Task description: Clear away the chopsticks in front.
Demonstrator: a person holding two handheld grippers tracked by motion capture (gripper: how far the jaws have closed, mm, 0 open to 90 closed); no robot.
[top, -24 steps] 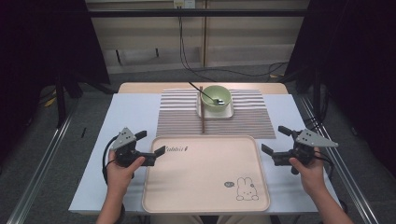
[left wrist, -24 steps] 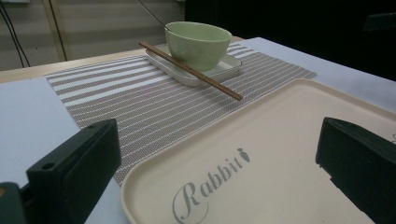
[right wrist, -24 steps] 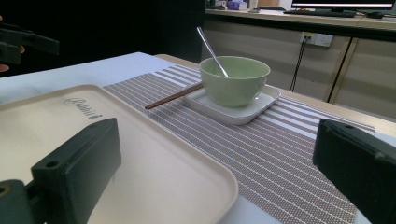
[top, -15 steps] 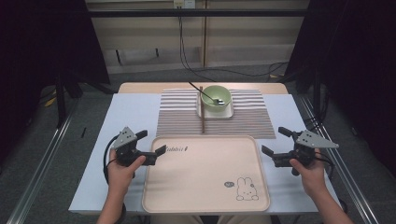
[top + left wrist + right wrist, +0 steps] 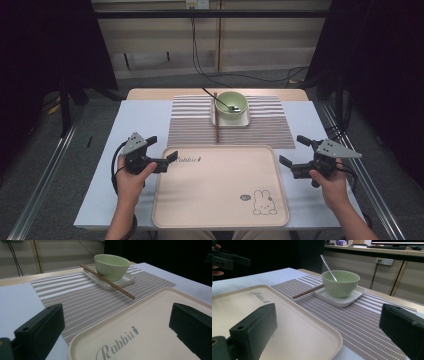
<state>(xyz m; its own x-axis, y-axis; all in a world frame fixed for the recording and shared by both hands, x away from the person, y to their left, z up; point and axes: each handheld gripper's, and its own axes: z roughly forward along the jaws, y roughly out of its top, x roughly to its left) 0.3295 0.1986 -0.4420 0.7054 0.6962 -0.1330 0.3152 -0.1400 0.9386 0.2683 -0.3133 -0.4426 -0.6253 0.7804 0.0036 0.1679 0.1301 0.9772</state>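
A pale green bowl (image 5: 233,104) with a metal spoon (image 5: 218,97) in it stands on a white square plate (image 5: 230,120) on a striped placemat (image 5: 190,125). Brown chopsticks (image 5: 216,122) lean on the plate's left edge. Nearer me lies a beige tray (image 5: 220,190) with "Rabbit" lettering and a rabbit drawing. My left gripper (image 5: 162,148) is open at the tray's far left corner, with nothing between its jaws. My right gripper (image 5: 291,149) is open beside the tray's far right corner. The left gripper view has the bowl (image 5: 111,263) and chopsticks (image 5: 107,281) ahead. The right gripper view has the bowl (image 5: 340,282) and spoon (image 5: 328,267).
The white table (image 5: 135,120) has bare strips left and right of the placemat. Metal rails (image 5: 45,175) run along both sides of the table. Cables (image 5: 200,55) hang down the wall behind it. A dark curtain stands at each side.
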